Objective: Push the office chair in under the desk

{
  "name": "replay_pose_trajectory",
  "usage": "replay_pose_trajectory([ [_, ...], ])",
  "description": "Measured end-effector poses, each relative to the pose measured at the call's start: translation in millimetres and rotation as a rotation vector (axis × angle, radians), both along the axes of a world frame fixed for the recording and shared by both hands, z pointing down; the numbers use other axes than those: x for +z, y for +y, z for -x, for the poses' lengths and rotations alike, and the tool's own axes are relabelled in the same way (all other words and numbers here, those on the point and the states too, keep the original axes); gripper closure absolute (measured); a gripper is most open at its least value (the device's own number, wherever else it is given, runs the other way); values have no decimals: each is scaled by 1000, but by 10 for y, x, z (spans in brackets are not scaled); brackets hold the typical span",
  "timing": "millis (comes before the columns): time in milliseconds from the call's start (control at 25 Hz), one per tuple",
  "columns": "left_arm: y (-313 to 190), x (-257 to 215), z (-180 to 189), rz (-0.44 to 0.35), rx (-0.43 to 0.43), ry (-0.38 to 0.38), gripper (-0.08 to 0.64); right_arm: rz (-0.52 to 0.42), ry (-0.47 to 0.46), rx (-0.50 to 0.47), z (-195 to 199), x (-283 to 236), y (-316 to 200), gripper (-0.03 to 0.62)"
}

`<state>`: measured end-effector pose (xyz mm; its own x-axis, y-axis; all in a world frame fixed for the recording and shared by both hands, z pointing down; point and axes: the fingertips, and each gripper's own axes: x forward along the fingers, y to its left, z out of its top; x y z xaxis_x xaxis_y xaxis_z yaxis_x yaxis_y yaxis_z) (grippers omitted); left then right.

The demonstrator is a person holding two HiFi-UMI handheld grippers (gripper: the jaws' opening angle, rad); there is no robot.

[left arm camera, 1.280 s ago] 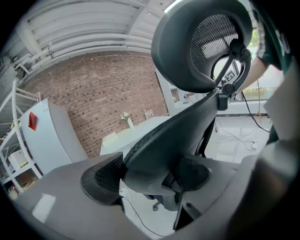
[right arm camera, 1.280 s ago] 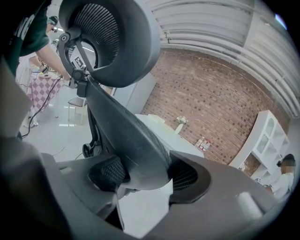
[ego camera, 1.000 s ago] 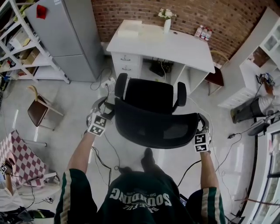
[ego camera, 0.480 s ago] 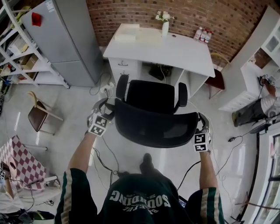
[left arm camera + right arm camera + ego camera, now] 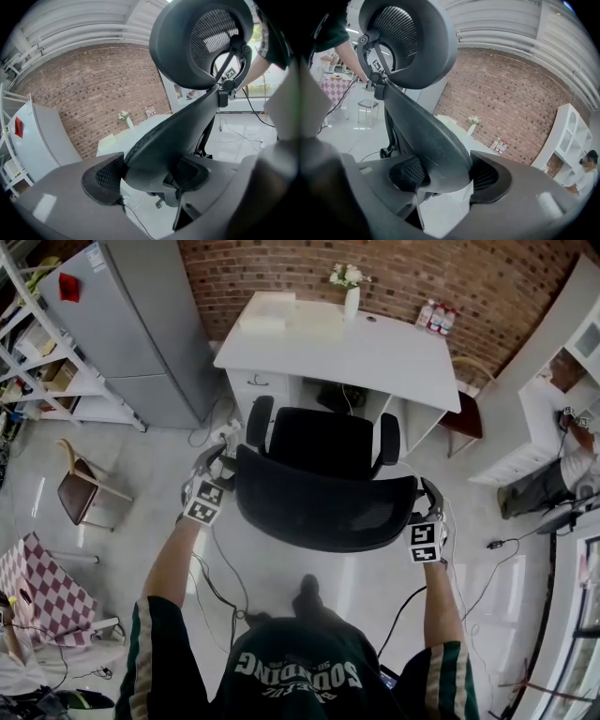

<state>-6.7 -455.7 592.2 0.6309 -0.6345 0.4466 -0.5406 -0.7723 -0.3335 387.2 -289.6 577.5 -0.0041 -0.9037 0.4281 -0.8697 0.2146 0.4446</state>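
Observation:
A black office chair (image 5: 323, 493) stands on the floor facing the white desk (image 5: 375, 352), its seat near the desk's knee opening. My left gripper (image 5: 217, 479) is shut on the left edge of the mesh backrest (image 5: 187, 117), with both pads (image 5: 105, 178) pressing on it. On the other side, my right gripper (image 5: 427, 512) is shut on the right edge of the backrest (image 5: 422, 131), which sits squeezed between its pads (image 5: 485, 177). The headrest (image 5: 201, 42) shows above in both gripper views. The chair's base is hidden under the seat.
A grey fridge (image 5: 141, 324) and a shelf rack (image 5: 37, 352) stand at the left, with a brown chair (image 5: 80, 488) below them. Cables (image 5: 220, 587) trail over the floor. A vase (image 5: 350, 292) and bottles (image 5: 436, 317) sit on the desk. A white cabinet (image 5: 553, 399) and a person (image 5: 562, 474) are at the right.
The chair and both grippers have moved forward toward the desk, and the seat now lies closer to the desk's front edge. Both grips on the backrest are unchanged.

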Motion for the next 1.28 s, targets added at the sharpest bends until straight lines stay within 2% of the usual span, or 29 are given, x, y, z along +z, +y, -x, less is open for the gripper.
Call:
replay_pose_trajectory([
  [360, -286, -93, -267, 7, 10, -21, 249, -44, 2, -11, -219, -37, -254, 324],
  [760, -324, -65, -190, 14, -24, 10, 244, -68, -48, -42, -129, -9, -252, 324],
  [1000, -285, -33, 3, 67, -104, 85, 233, -67, -72, 27, -161, -81, -91, 311],
  [1120, -57, -18, 99, 85, -114, 123, 235, -86, -104, 84, -175, -109, 172, 315],
  [1200, 128, -61, 121, 78, -106, 145, 247, -93, -141, 131, -152, -110, 357, 344],
  [1280, 323, -73, 140, 74, -91, 159, 272, -97, -170, 174, -75, -121, 523, 414],
])
